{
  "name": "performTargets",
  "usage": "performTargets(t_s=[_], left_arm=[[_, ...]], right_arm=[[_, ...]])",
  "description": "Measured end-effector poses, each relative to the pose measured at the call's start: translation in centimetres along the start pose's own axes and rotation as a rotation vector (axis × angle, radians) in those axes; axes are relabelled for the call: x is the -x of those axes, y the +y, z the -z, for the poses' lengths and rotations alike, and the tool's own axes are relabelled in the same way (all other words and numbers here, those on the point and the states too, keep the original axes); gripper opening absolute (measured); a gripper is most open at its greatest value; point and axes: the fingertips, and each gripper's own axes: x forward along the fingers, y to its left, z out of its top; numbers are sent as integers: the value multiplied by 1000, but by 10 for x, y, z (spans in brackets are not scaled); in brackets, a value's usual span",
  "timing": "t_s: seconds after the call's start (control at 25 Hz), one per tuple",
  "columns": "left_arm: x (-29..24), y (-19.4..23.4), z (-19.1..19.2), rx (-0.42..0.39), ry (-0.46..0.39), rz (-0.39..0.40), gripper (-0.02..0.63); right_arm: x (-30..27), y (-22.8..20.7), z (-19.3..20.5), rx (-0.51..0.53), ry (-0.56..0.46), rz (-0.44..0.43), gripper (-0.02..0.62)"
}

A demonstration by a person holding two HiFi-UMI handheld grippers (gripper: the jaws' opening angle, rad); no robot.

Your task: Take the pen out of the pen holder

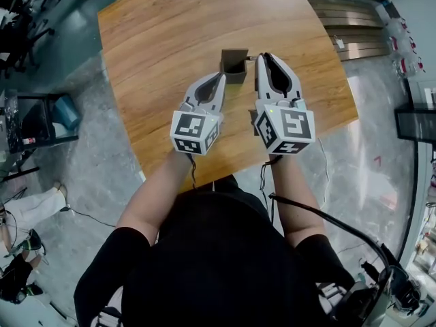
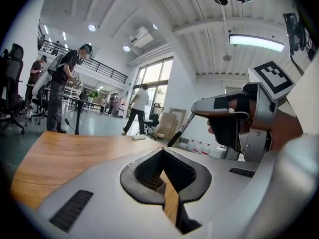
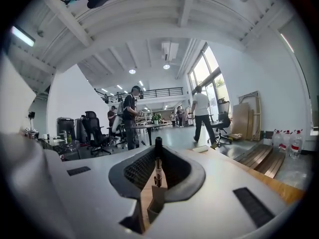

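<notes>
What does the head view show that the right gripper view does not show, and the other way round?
Only the head view: the left gripper with its tips at the pen holder, and the right gripper seen from outside. Only the right gripper view: the pen gripped between the right jaws, and people standing in the room behind. Both: the pen holder and the wooden table.
</notes>
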Motion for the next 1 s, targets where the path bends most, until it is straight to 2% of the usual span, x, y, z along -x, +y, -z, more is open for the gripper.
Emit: performTargets(t_s=[0.44,1.0], left_arm=[[-26,4,12,9,18,-5,0],[-69,44,60,55,75,-25,0]], right_arm=[[-21,-19,35,-20,73,-7,43],[-80,-33,155,-70,258,-15,43]])
